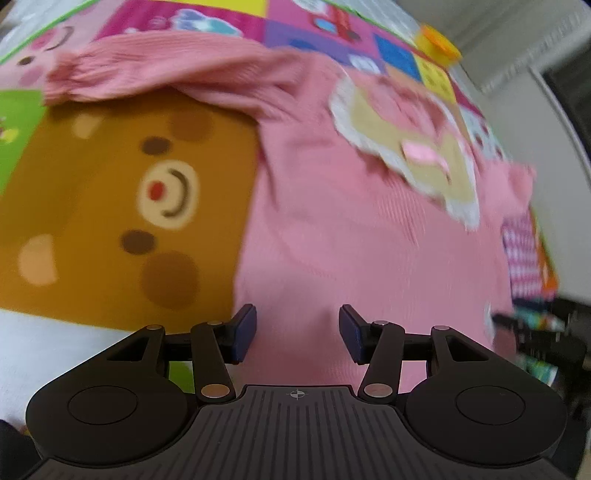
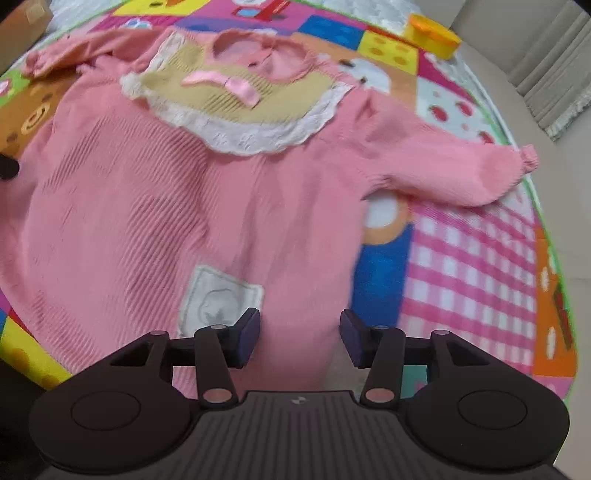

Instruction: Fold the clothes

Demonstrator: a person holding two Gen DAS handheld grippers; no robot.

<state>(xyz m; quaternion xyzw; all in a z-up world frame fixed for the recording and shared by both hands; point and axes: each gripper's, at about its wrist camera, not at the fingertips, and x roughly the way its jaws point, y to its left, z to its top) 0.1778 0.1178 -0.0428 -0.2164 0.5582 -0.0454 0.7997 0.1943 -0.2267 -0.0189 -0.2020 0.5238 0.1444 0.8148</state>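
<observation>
So the pink garment [image 2: 177, 192] is laid out flat, front up, on a colourful play mat [image 2: 472, 258], sleeves out to both sides and the lace-edged bib collar [image 2: 240, 110] at the far end, with its hem nearest the cameras. Looks to me like this is the very start of a fold: both sets of tongs are poised over the hem end, left tongs [image 1: 298, 332] above the hem near the edge that borders the brown bear panel [image 1: 122, 184], right tongs [image 2: 300, 338] above the hem just right of the white patch [image 2: 218, 295]. Both are about half open with only fabric showing in the gap, nothing pinched as far as I can see. My guess for the next move: drop onto the hem, close on a corner each, then carry the bottom up toward the collar, or else deal with the sleeves first. It'd want a grip on both layers or the back will lag behind. Hard to call: the actual hem edge is hidden under the tongs' bodies in both views, so I can't tell whether the pads [image 2: 248, 334] touch cloth. The left view is badly blurred, and the yellow tub [image 2: 432, 35] at the mat's far corner is too small to identify.
</observation>
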